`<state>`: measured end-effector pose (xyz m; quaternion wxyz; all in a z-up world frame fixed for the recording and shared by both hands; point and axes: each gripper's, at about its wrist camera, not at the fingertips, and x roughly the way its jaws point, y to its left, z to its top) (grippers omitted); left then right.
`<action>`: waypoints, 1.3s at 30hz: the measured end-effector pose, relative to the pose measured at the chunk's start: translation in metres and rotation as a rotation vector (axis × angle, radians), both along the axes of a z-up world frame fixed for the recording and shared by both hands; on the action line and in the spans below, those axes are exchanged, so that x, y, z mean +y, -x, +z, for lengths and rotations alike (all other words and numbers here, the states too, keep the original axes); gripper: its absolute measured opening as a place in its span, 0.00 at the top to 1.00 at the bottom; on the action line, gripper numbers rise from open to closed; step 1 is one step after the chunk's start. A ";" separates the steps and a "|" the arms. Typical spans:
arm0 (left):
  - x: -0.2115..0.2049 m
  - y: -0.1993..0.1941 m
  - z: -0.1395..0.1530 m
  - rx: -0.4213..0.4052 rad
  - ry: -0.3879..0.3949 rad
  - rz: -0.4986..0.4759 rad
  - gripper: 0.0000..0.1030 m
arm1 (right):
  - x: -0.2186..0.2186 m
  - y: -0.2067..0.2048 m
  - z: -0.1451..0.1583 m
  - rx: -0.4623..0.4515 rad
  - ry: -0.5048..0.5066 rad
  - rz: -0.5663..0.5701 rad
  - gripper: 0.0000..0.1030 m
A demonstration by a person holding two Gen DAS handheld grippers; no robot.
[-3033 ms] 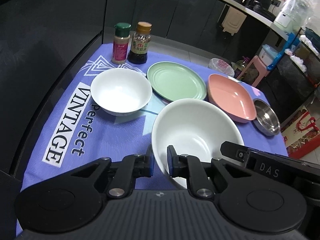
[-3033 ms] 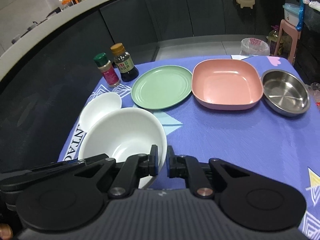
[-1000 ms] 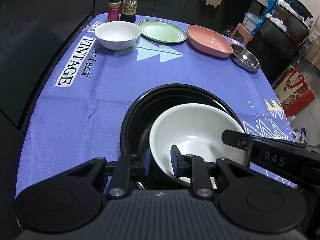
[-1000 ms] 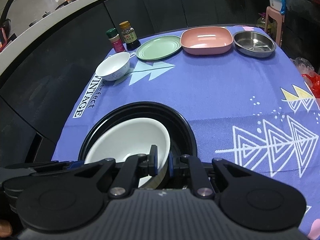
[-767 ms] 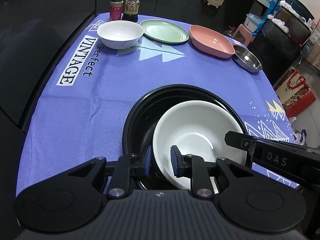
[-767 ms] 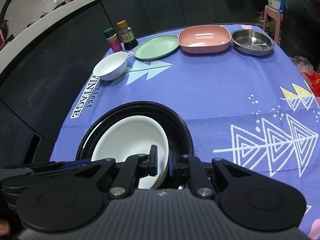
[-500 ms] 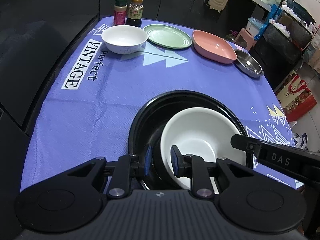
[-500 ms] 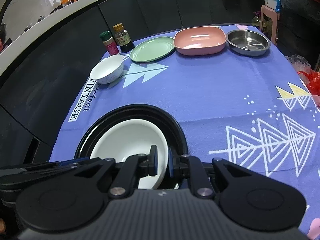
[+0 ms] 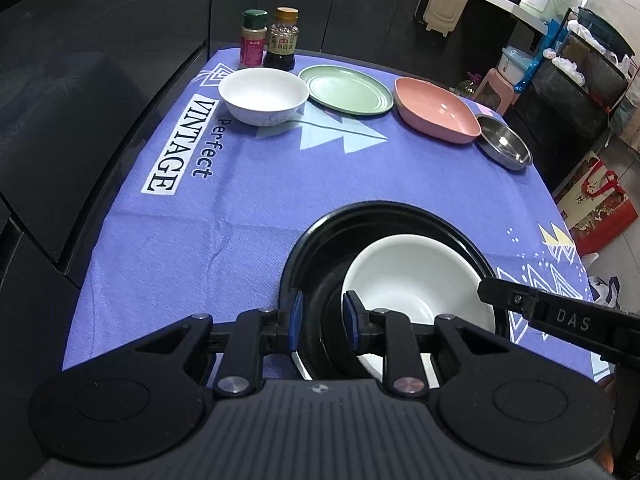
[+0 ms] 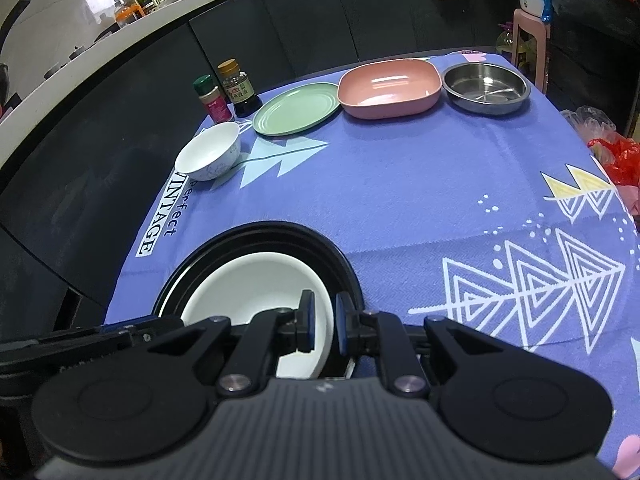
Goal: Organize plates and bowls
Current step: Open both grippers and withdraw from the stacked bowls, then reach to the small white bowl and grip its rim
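While the large white bowl (image 9: 416, 280) sits inside the black round dish (image 9: 320, 248) at the near edge of the table (image 9: 240, 208), both grippers stay low beside it. In the left wrist view the left gripper (image 9: 322, 320) stands with a moderate gap between its blue-padded fingers, straddling the left side of the black dish, with the white bowl's rim just beside its right finger; the fingers do not press on anything. In the right wrist view the right gripper (image 10: 322, 322) shows a narrow gap, and the right rim of the white bowl (image 10: 256, 292) runs between its fingers, though I cannot tell whether the pads actually pinch it. Along the far edge of the purple tablecloth (image 10: 400, 184) stand a small white bowl (image 10: 210, 152), a green plate (image 10: 296, 114), a pink square dish (image 10: 388, 88) and a steel bowl (image 10: 486, 86) in a row, each close to the next. Behind the small bowl stand a spice jar (image 10: 212, 98) and a dark sauce bottle (image 10: 238, 88), side by side.
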<state>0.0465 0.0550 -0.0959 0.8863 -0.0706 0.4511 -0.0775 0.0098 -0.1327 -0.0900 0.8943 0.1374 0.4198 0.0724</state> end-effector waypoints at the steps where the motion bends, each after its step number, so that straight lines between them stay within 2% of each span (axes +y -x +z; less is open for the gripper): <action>1: 0.002 0.000 0.001 -0.001 0.007 0.003 0.80 | 0.000 0.000 0.000 -0.001 0.000 -0.001 1.00; 11: 0.011 0.000 0.014 -0.037 0.030 0.030 0.80 | 0.000 -0.001 0.004 -0.010 -0.006 0.011 1.00; 18: 0.025 -0.023 0.018 -0.049 0.032 0.091 0.78 | 0.014 -0.022 0.019 -0.036 0.013 0.061 1.00; 29: 0.053 -0.088 0.025 -0.082 -0.028 0.208 0.72 | 0.037 -0.093 0.031 -0.013 0.028 0.118 1.00; 35: 0.072 -0.133 0.022 -0.070 -0.029 0.274 0.70 | 0.050 -0.141 0.031 0.021 0.026 0.127 1.00; 39: 0.080 -0.158 0.016 -0.046 -0.003 0.298 0.70 | 0.061 -0.170 0.026 0.043 0.032 0.128 1.00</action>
